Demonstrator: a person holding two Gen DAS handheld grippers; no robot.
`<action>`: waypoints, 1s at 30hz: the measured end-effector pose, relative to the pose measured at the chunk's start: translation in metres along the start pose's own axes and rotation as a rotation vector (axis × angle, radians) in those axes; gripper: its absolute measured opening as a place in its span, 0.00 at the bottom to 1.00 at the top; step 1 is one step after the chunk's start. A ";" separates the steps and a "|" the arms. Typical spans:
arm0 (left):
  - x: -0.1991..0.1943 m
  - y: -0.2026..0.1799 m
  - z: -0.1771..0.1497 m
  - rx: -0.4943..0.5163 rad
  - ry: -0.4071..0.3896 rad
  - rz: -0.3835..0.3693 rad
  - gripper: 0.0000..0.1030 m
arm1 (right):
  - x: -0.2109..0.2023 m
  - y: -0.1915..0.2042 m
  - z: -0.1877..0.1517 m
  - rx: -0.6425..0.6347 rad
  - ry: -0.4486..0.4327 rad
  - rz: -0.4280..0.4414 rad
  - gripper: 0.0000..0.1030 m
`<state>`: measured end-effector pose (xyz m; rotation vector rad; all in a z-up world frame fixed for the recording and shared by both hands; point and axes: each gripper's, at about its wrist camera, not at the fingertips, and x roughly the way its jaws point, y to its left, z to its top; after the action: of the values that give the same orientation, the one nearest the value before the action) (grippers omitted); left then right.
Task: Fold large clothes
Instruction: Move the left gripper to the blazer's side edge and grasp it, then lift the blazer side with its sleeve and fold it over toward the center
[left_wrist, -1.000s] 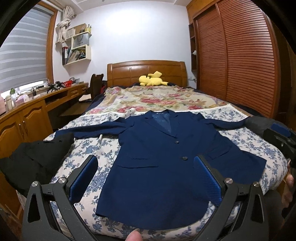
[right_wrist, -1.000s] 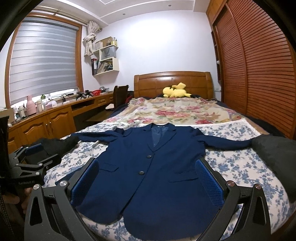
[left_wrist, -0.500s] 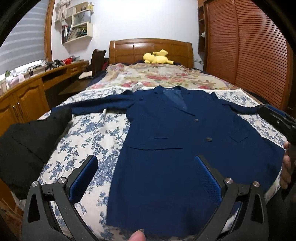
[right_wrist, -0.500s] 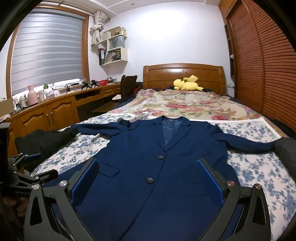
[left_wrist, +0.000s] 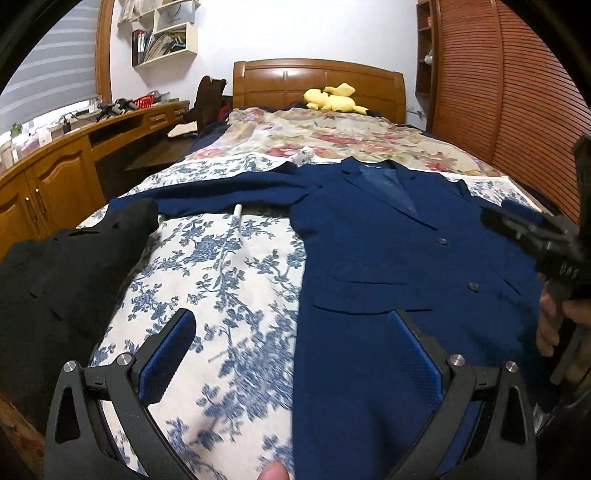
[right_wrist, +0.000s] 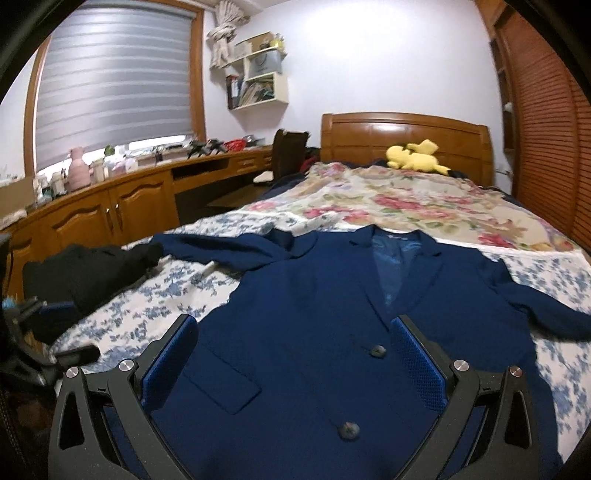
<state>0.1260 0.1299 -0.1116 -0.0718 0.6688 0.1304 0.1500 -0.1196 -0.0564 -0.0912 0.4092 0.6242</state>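
navy blazer (right_wrist: 317, 332), flat on bed (left_wrist: 229, 280): left gripper (left_wrist: 291, 354) and right gripper (right_wrist: 295, 354) jaws spread, empty; best pinch hem corners evenly.

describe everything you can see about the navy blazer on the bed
The navy blazer lies flat and face up on the blue-floral bedspread, collar toward the wooden headboard. It looks like matte woven suiting with a shinier blue lining at the open neck. Notched lapels, two dark buttons and flap pockets show. Both sleeves are spread outward; one cuff reaches a black garment. Both open grippers, left and right, hover over its lower front, gripping nothing.
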 end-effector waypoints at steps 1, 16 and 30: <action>0.004 0.003 0.003 -0.002 0.008 0.001 1.00 | 0.003 -0.003 -0.002 -0.003 0.005 0.003 1.00; 0.092 0.045 0.064 -0.045 0.079 0.001 0.91 | 0.013 -0.044 -0.006 0.029 0.164 0.060 1.00; 0.201 0.094 0.125 -0.238 0.132 0.015 0.76 | 0.035 -0.041 -0.003 0.082 0.194 0.077 1.00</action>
<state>0.3453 0.2565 -0.1410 -0.3062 0.7830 0.2206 0.1984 -0.1338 -0.0748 -0.0579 0.6282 0.6759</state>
